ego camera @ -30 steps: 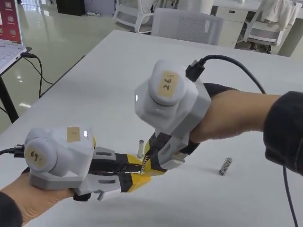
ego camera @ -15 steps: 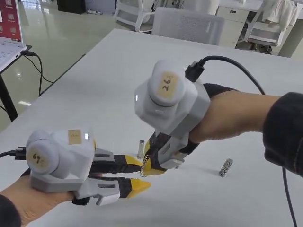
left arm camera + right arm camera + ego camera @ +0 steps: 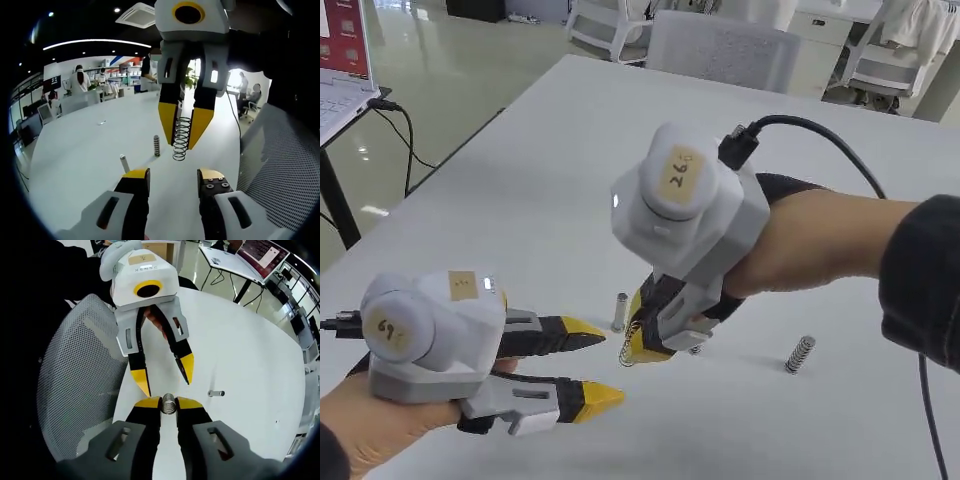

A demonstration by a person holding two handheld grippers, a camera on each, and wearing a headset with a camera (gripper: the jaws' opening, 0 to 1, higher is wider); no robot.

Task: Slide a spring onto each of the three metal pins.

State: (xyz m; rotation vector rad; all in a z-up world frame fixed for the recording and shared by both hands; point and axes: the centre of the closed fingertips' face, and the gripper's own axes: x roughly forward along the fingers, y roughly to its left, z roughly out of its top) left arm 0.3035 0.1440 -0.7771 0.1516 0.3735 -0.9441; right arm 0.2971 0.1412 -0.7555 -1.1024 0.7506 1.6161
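White tabletop (image 3: pixel 520 200) runs out to office chairs (image 3: pixel 720 55) beyond its far edge. Low over it, the right gripper (image 3: pixel 645 345) pinches a spring (image 3: pixel 628 346) between its yellow tips, and the coil hangs out below them. Facing it, the left gripper (image 3: pixel 592 362) holds nothing, its jaws spread wide. Just beside the held spring a bare metal pin (image 3: pixel 620 312) stands upright, well in from the table's left edge. Farther toward the right edge a second spring (image 3: pixel 799 353) rests on the table, apart from both grippers.
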